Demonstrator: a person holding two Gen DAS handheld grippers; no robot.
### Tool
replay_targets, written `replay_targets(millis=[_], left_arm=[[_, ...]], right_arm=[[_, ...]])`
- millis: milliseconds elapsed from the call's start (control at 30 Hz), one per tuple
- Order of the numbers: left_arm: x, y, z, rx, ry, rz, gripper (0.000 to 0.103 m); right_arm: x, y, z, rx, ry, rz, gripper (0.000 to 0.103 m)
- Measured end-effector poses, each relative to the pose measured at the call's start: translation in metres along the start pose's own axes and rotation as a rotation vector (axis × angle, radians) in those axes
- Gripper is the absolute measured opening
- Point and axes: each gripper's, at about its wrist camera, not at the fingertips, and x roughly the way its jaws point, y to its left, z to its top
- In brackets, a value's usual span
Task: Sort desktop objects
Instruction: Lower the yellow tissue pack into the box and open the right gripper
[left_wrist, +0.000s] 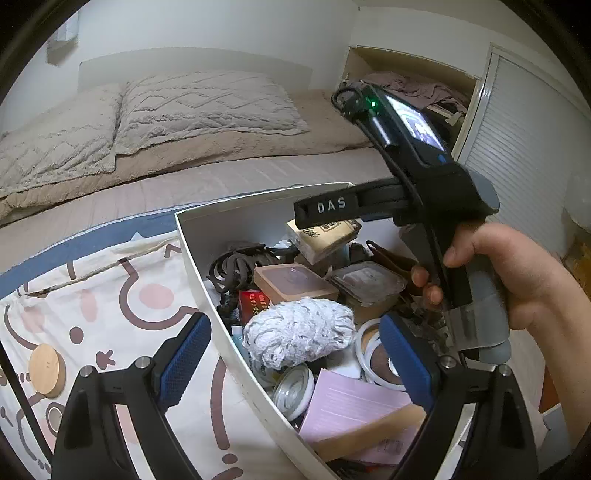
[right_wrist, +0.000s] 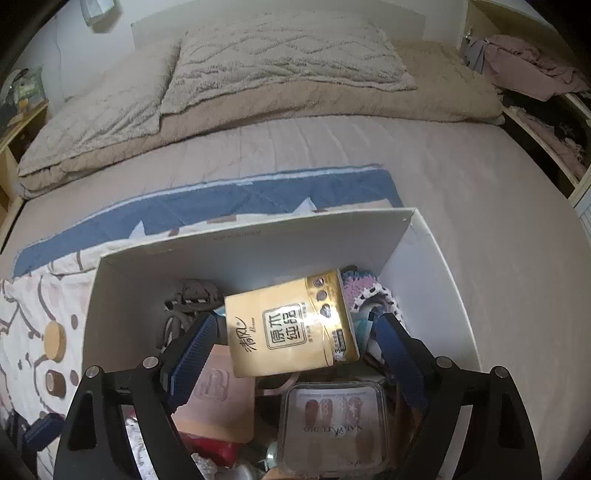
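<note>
Both wrist views look steeply down, close over the shared white box (left_wrist: 207, 280); bed (right_wrist: 332, 155) beyond.

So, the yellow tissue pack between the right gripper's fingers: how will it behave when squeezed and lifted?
The tissue pack is probably light and soft, so it may dent under the pads. Its glossy wrapper looks slippery. It lies tilted on clutter in the white box, so it may shift.
</note>
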Motion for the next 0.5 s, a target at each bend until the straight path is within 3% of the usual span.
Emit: replay_targets(millis=[167, 333, 400, 500], left_arm=[[-0.003, -0.003, 0.001, 0.002, -0.005, 0.006, 0.093], [-0.01, -0.004, 0.004, -0.003, -0.016, 0.015, 0.093], [-0.015, -0.004, 0.005, -0.003, -0.026, 0.023, 0.093], [-0.021, -0.003, 0.006, -0.005, -0.037, 0.034, 0.093]], right_arm=[[-0.009, 0.0, -0.001, 0.005, -0.034, 0.017, 0.089], [-0.022, -0.006, -0.006, 0.034, -0.075, 0.05, 0.094], [-0.027, -0.01, -0.007, 0.054, -0.094, 0.064, 0.103], [-0.036, -0.016, -0.011, 0.074, -0.11, 0.088, 0.103]])
